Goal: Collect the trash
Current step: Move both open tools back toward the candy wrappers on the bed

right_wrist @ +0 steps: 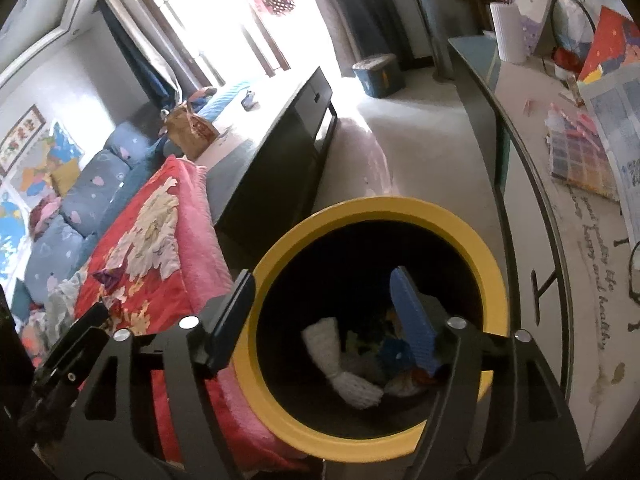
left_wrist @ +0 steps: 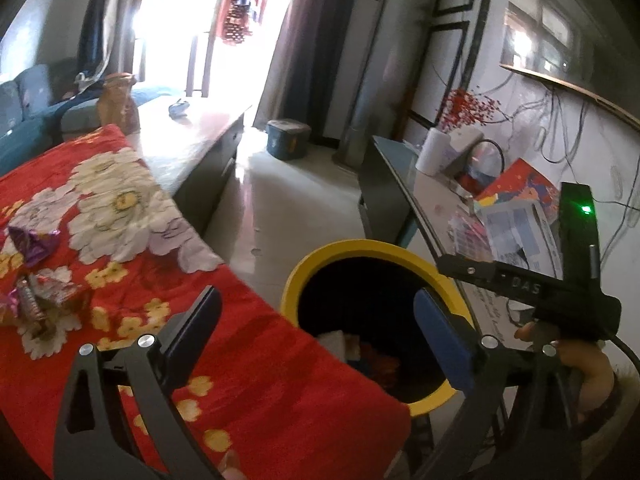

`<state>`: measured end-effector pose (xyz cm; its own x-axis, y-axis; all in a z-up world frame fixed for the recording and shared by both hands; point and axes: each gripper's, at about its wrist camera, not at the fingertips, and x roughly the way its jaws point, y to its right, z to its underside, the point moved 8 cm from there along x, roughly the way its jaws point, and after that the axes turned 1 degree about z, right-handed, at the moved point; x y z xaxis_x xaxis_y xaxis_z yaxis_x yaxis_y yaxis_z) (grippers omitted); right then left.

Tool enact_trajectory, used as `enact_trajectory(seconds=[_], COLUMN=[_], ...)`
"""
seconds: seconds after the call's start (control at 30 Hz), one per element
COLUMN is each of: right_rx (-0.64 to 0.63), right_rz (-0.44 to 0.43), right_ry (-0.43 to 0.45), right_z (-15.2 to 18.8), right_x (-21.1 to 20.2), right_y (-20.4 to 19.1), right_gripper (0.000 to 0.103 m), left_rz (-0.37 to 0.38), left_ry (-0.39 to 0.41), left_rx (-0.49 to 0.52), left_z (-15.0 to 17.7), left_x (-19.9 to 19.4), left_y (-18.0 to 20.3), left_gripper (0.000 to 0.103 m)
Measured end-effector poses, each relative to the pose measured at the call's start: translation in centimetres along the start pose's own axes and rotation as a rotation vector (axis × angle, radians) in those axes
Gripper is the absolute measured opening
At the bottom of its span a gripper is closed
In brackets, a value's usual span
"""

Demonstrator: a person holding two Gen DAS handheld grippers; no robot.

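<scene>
2 hand-held grippers, left (left_wrist: 316, 332) and right (right_wrist: 320, 316), gape empty over the bin (right_wrist: 490, 264); we risk overlooking the wrappers (left_wrist: 32, 276) on the blanket (left_wrist: 248, 380).

A red flowered blanket (left_wrist: 168, 240) covers the near surface. Beyond it stands a dark low cabinet (right_wrist: 280, 152) bearing a brown paper bag (left_wrist: 118, 102). A blue storage box (left_wrist: 288, 138) sits on the floor, and a white paper roll (left_wrist: 434, 152) stands on the glass-topped desk (right_wrist: 528, 152).

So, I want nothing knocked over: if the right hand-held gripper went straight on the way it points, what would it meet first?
Probably the trash inside the yellow-rimmed bin: the open right hand-held gripper aims into its mouth, toward the white crumpled piece. Depth is unclear.
</scene>
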<state>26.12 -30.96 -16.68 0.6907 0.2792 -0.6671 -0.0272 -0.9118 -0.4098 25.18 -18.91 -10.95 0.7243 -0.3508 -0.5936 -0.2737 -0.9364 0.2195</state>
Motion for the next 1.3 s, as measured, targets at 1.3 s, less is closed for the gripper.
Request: enact_trajectory(seconds=[1.3], right_rx=[-0.367], right_rz=[-0.188], right_ry=[-0.01], right_z=[4.5], right_x=[-1.1], right_y=[-16.8], right_gripper=[0.068], left_rz=[-0.253], left_ry=[0.178], left_rx=[-0.198], left_z=[-2.1], left_x=[-10.0], left_y=[-14.6], left_gripper=[0.095])
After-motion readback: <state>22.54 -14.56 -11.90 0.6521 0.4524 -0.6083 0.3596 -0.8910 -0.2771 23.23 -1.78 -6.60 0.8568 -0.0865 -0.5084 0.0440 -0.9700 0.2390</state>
